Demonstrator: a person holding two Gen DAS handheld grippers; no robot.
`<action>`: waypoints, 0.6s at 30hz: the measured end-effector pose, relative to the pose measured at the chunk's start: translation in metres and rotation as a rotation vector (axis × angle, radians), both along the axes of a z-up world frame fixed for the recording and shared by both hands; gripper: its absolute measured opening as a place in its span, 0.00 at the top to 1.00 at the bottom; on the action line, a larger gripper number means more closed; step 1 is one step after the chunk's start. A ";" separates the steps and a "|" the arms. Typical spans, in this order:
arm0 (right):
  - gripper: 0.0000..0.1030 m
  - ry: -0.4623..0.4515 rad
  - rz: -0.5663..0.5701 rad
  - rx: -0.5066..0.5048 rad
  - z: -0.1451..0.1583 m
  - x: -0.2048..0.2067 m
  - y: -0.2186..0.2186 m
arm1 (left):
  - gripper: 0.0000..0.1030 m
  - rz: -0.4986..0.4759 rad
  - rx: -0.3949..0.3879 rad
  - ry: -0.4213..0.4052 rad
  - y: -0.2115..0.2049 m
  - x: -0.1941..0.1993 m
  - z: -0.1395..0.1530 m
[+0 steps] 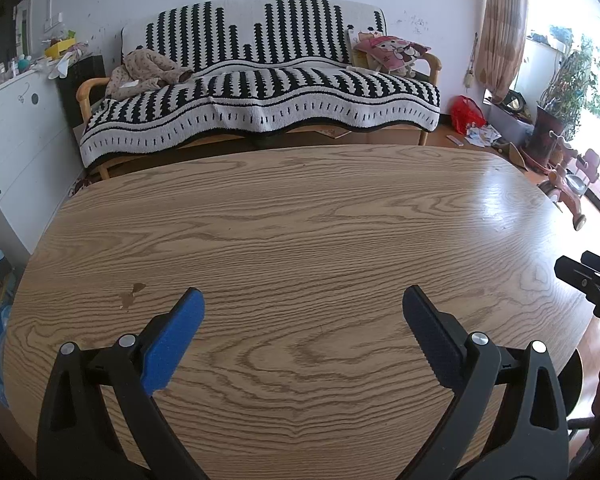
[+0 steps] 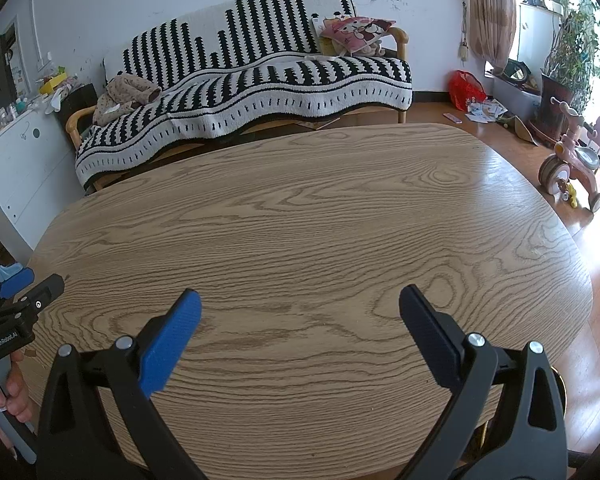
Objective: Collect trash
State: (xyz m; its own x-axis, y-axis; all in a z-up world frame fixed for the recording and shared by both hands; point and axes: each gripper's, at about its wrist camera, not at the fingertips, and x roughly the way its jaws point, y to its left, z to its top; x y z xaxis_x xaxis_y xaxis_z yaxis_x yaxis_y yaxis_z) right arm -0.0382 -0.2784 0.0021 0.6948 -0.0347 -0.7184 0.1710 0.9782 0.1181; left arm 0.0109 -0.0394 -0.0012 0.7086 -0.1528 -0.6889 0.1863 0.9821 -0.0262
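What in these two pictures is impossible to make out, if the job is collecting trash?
- Floor under the table: hidden by the tabletop in both views.
- Scattered papers by the red bag: too small to identify.
- Right gripper: cut off by the left view's edge; left gripper likewise in the right view.
- Clutter on the white cabinet: too small and distorted.

My left gripper (image 1: pixel 303 300) and right gripper (image 2: pixel 300 300) hang side by side over the near part of the surface (image 1: pixel 300 220). Beyond its far edge stands a sofa (image 1: pixel 260 80) against the wall, with a cabinet (image 1: pixel 16 128) to its left. A bag (image 1: pixel 466 114) lies on the floor right of the sofa, and a tricycle (image 2: pixel 572 168) stands further right.
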 end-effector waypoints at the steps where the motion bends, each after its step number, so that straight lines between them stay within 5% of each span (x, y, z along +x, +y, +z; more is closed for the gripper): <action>1: 0.07 -0.001 -0.001 0.000 0.000 0.000 0.000 | 0.06 0.000 0.000 0.000 0.000 0.000 0.000; 18: 0.07 -0.001 -0.001 0.000 0.000 0.000 0.002 | 0.06 0.009 0.002 0.002 0.007 -0.006 -0.002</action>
